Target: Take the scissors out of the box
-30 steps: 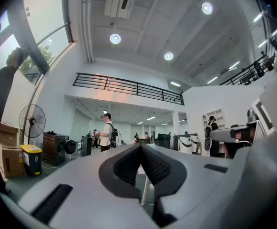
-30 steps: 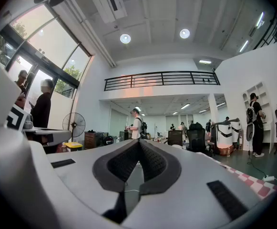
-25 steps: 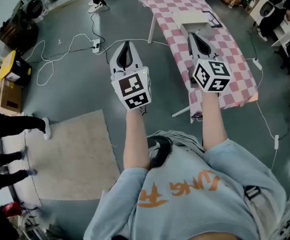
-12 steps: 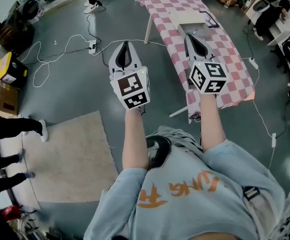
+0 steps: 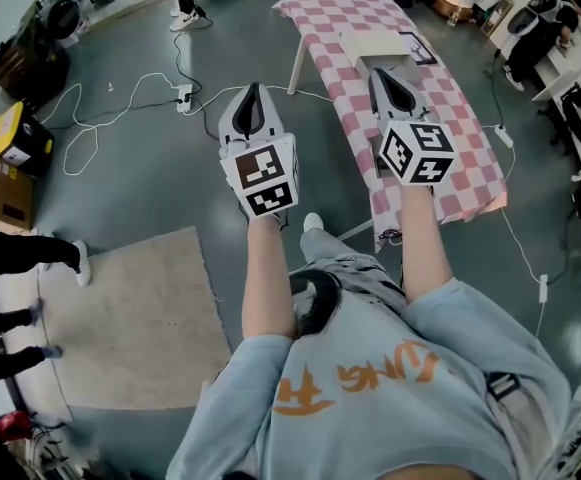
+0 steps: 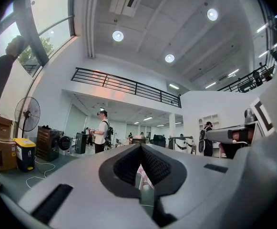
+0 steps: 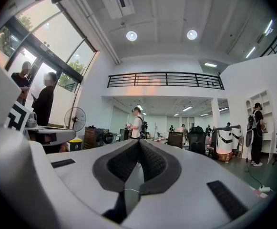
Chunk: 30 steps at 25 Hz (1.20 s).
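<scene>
A flat beige box (image 5: 375, 43) lies on the table with the pink checked cloth (image 5: 460, 118). No scissors show in any view. My right gripper (image 5: 382, 71) hangs level over the near side of the table, its tips pointing at the box and just short of it. Its jaws meet at the tips, with nothing between them (image 7: 139, 142). My left gripper (image 5: 253, 90) is held level over the grey floor, left of the table. It is shut too and holds nothing (image 6: 140, 146).
White cables and a power strip (image 5: 185, 93) lie on the floor ahead of the left gripper. A beige rug (image 5: 140, 308) lies at the lower left, with a person's legs (image 5: 20, 253) beside it. A black-framed sheet (image 5: 422, 43) lies next to the box.
A white shoe has come into view under my left forearm. The right gripper has drifted slightly left in the picture. Both grippers stay shut.
</scene>
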Motion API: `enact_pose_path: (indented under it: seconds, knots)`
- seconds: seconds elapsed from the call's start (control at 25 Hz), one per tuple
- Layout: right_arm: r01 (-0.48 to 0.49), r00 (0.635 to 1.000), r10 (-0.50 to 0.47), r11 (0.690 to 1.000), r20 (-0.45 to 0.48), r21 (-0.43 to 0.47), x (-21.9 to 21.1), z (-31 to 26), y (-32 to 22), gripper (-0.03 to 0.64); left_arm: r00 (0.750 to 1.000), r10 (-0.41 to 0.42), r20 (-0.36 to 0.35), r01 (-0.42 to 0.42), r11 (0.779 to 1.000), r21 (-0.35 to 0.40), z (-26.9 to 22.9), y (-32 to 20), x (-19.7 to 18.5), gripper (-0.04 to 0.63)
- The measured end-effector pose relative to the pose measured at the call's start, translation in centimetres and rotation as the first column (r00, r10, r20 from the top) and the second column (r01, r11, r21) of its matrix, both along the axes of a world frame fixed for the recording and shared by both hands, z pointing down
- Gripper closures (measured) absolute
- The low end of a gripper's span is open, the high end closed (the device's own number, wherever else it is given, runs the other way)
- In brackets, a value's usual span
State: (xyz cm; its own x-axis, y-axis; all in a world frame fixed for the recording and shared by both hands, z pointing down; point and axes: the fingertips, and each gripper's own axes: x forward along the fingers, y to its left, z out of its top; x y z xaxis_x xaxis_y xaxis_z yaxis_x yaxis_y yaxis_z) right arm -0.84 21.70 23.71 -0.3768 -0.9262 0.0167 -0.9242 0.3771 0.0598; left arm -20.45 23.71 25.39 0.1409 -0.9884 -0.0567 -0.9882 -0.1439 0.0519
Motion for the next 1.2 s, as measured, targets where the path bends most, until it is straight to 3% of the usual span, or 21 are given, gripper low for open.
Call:
enact_pose_path:
  seconds: [0.2,0.36,0.48,0.68,0.92,1.2]
  knots:
    - [0.035,0.999,-0.034,0.999,-0.018,0.035,-1.0,-1.7,-1.3,0.618,0.999,-0.02,-0.028,0.022,0.999,0.043,-1.9,-1.2,-1.5,0.578]
    - [0.03,0.999,-0.032,0.998,0.031,0.055,0.0,-2.7,-3.1,0.618,0.999,-0.024,-0.037,0.026,0.998,0.052,-2.0,-1.9,-1.5,0.578]
    - [0.058,0.996,-0.061,0.997,0.058,0.051,-1.6,-2.0,-4.8,0.618,0.998,-0.036,-0.059,0.038,0.998,0.043,-1.6,-3.3,-2.7,0.578]
    - [0.109,0.993,-0.11,0.994,0.05,0.024,-4.0,-0.4,-7.8,0.618,0.995,-0.064,-0.071,0.064,0.998,-0.005,0.4,-5.8,-4.0,0.578]
    - [0.073,0.995,-0.07,0.997,0.07,-0.034,-2.3,2.2,-12.5,0.618,0.994,-0.039,-0.103,0.034,0.998,-0.049,2.7,-10.6,-2.7,0.578]
    - [0.039,0.997,-0.029,0.99,0.07,-0.134,0.0,5.9,-19.4,0.618,0.996,-0.001,-0.093,-0.013,0.988,-0.153,6.8,-17.4,0.5,0.578]
